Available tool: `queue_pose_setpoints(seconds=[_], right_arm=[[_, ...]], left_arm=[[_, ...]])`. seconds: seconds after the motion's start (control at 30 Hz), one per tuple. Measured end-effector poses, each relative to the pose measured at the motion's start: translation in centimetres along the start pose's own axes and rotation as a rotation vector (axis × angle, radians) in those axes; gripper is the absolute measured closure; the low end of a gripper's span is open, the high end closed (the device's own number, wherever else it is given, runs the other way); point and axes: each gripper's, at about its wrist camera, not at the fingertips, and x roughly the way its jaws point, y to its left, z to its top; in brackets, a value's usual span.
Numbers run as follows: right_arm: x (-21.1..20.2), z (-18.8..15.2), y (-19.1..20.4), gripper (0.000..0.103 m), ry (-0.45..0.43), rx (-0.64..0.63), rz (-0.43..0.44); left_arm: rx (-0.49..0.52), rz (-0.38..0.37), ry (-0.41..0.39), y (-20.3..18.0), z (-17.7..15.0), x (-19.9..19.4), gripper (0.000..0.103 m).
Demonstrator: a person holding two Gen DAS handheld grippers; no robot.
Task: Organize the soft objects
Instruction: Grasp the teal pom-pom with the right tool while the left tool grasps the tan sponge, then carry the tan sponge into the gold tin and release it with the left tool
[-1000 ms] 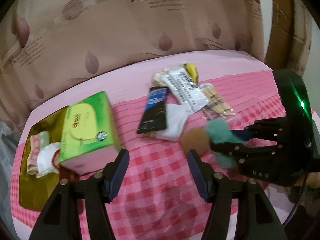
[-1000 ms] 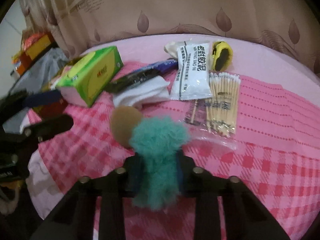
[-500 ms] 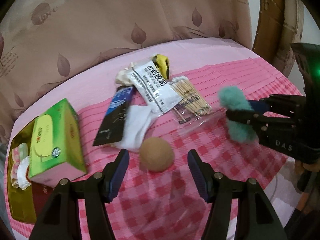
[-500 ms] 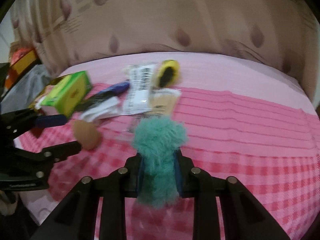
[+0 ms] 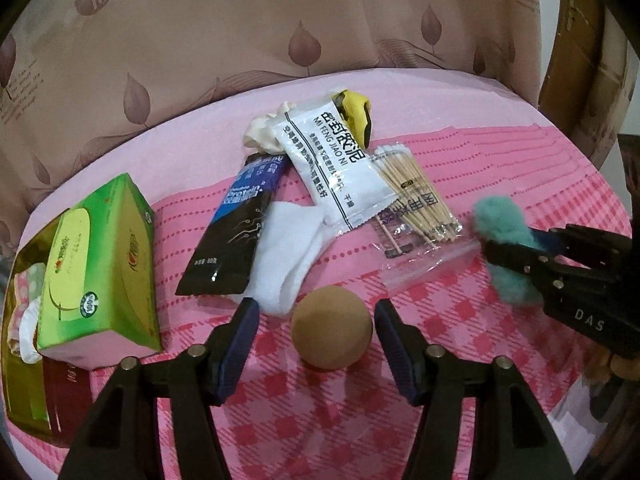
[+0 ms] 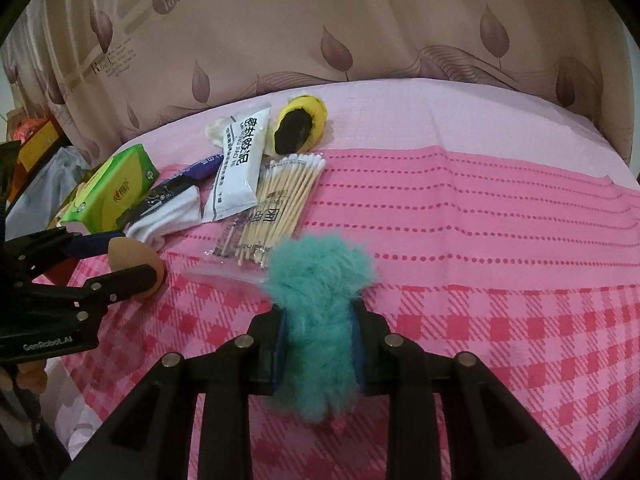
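My left gripper is open, its fingers on either side of a tan sponge ball that rests on the pink checked cloth. The ball also shows in the right wrist view. My right gripper is shut on a teal fluffy piece and holds it above the cloth; the piece also shows in the left wrist view. A white sock lies just beyond the ball. A yellow and black soft item lies at the far side.
A green tissue box stands at the left beside a gold box that holds folded cloths. A white sachet, a dark blue packet and a bag of cotton swabs lie in a pile. A curtain hangs behind.
My left gripper has moved forward so the ball now sits between its fingers. My right gripper has carried the teal piece away from the ball, to the right.
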Motion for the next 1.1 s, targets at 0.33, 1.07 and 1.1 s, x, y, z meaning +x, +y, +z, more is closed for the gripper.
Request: queue_pose_setpoints(seconds=[0.33,1.07,1.1], right_arm=[[0.1,0.0,-0.3,0.077,0.001,0.016,0.021],[0.2,0.0,0.1,0.076,0.004,-0.006,-0.001],[0.2,0.0,0.1,0.076,0.004,-0.007,-0.002]], left_arm=[[0.001,-0.029,-0.047,-0.3,-0.6,-3.0,0.065],[-0.084,0.207,-0.12,8.9,-0.1,-9.3,0.065],[-0.089,0.219,-0.121,9.5,-0.2,-9.5,0.065]])
